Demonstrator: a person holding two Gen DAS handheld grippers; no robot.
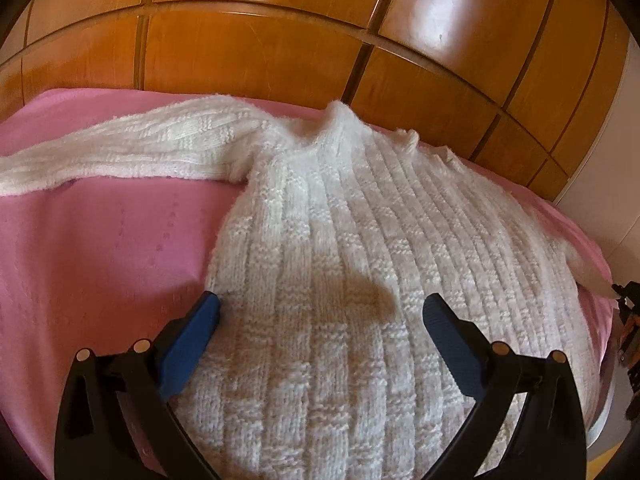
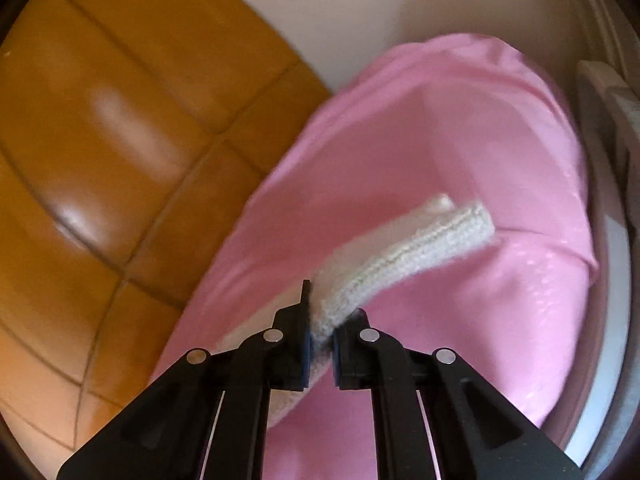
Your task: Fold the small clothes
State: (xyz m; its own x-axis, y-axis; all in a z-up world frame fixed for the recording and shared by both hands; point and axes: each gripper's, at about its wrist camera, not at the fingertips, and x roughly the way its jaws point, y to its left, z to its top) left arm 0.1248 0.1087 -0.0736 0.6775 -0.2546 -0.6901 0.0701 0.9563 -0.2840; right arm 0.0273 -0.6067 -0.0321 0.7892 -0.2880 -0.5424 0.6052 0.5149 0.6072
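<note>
Biggest thing we've got in view is the wooden wardrobe point(image 1: 256, 52), glossy orange-brown panels filling the whole background behind the bed. In front of it is the bed itself with a pink sheet point(image 1: 100, 240) pulled over it, a few faint dotted marks in the fabric.

On the sheet lies the white knit sweater point(image 1: 340, 248), spread flat with its body running toward the left camera and the collar bunched up at the far end near the wardrobe. 1 sleeve point(image 1: 120, 148) stretches out flat across the sheet to the left side of that view.

The other sleeve point(image 2: 420, 248) is the one we've got in the right gripper point(image 2: 320, 344). Its jaws are squeezed tight on the knit, pinching the sleeve a bit back from the ribbed cuff, and the cuff end sticks out past the fingers, lifted above the pink sheet. That view is a bit blurry.

The left gripper point(image 1: 320, 312) sits low over the sweater's body with its jaws spread wide and nothing in them. The blue pads point(image 1: 192, 340) are right at the fabric, the left one beside the sweater's edge; we can't tell if they actually touch it.
</note>
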